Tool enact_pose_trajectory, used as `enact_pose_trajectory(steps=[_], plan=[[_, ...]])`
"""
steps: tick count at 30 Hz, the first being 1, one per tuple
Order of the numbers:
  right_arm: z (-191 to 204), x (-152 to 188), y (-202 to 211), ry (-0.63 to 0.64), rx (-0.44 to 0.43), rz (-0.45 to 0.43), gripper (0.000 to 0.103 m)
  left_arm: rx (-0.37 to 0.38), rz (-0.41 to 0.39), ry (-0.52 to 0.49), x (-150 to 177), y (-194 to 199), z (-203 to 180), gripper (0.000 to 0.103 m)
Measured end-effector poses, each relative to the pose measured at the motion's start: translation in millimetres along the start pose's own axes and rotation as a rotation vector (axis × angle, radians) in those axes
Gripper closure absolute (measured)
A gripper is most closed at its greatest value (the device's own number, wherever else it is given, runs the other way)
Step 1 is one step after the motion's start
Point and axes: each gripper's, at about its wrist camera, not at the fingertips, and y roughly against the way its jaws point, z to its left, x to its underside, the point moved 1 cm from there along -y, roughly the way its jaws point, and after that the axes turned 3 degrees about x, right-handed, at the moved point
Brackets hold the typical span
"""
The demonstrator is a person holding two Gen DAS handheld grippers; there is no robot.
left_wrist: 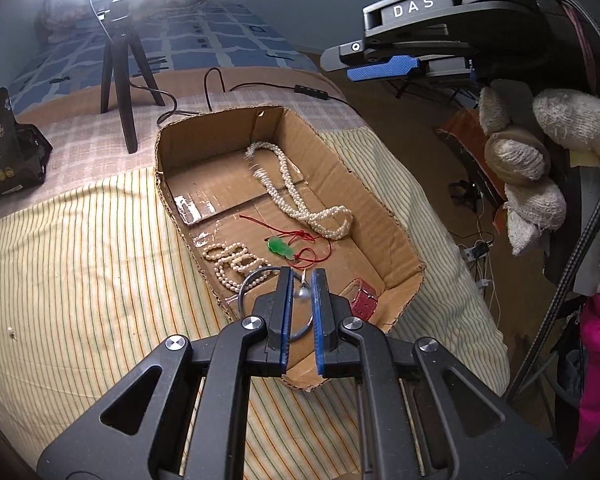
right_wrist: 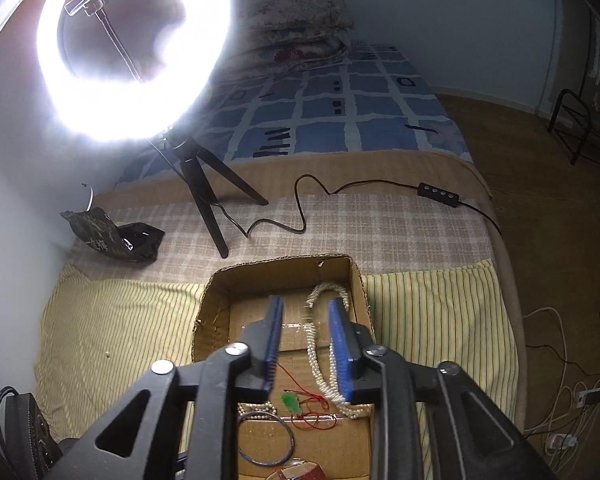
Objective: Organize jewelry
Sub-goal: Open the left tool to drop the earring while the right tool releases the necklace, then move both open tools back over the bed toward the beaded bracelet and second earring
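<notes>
A shallow cardboard box [left_wrist: 384,216] lies on the striped bedcover. In it are a long pearl rope [left_wrist: 296,192], a small pearl bracelet [left_wrist: 232,260], a green pendant on red cord [left_wrist: 281,248], a dark bangle [left_wrist: 256,280] and a red jelly-like block [left_wrist: 363,298]. My left gripper [left_wrist: 301,280] hovers over the box's near end, jaws slightly apart, with a silver bead earring [left_wrist: 302,294] between the pads. My right gripper [right_wrist: 306,312] is open and empty above the box [right_wrist: 216,300], over the pearl rope [right_wrist: 320,360]. The bangle [right_wrist: 266,438] and the pendant [right_wrist: 291,402] show below it.
A ring light [right_wrist: 132,48] on a black tripod [left_wrist: 120,80] stands behind the box, its cable and switch [right_wrist: 438,190] trailing right. A black packet [right_wrist: 116,236] lies at the left. The bed edge drops to the floor with cables at the right [right_wrist: 572,392].
</notes>
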Motion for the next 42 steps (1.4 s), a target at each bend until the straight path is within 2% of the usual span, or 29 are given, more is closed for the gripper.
enact_pose_trajectory(steps=[2, 3, 4, 6, 7, 10, 14, 15, 16, 20, 33, 42], plan=[[1, 1, 0, 0.002, 0.008, 0.000, 0.072, -0.007, 0.000, -0.004, 0, 0, -1, 0.096], [1, 1, 0, 0.002, 0.011, 0.001, 0.066, -0.012, 0.001, -0.005, 0, 1, -1, 0.094], [2, 2, 0, 0.001, 0.017, 0.002, 0.055, -0.014, 0.001, -0.007, 1, 1, -1, 0.089], [3, 4, 2, 0.004, 0.029, -0.004, 0.039, -0.021, -0.007, -0.007, 1, 3, -1, 0.055], [3, 4, 3, 0.006, 0.033, -0.010, 0.033, -0.024, -0.023, -0.009, 1, 7, -1, 0.052], [5, 6, 6, 0.011, 0.043, -0.018, 0.023, -0.031, -0.032, -0.025, 0, 12, -3, 0.052], [9, 8, 8, 0.007, 0.055, -0.018, 0.021, -0.041, -0.040, -0.033, 1, 17, -3, 0.044], [10, 8, 9, 0.008, 0.056, -0.016, 0.018, -0.046, -0.043, -0.038, 1, 19, -4, 0.042], [12, 9, 10, 0.010, 0.060, -0.017, 0.015, -0.053, -0.046, -0.043, 1, 21, -4, 0.041], [19, 12, 16, 0.027, 0.070, -0.030, 0.014, -0.066, -0.054, -0.054, 2, 28, -5, 0.039], [39, 30, 44, 0.028, 0.101, -0.075, 0.012, -0.092, -0.109, -0.096, 11, 68, 3, 0.039], [57, 55, 64, 0.014, 0.096, -0.119, 0.012, -0.135, -0.155, -0.079, 24, 106, 33, 0.039]])
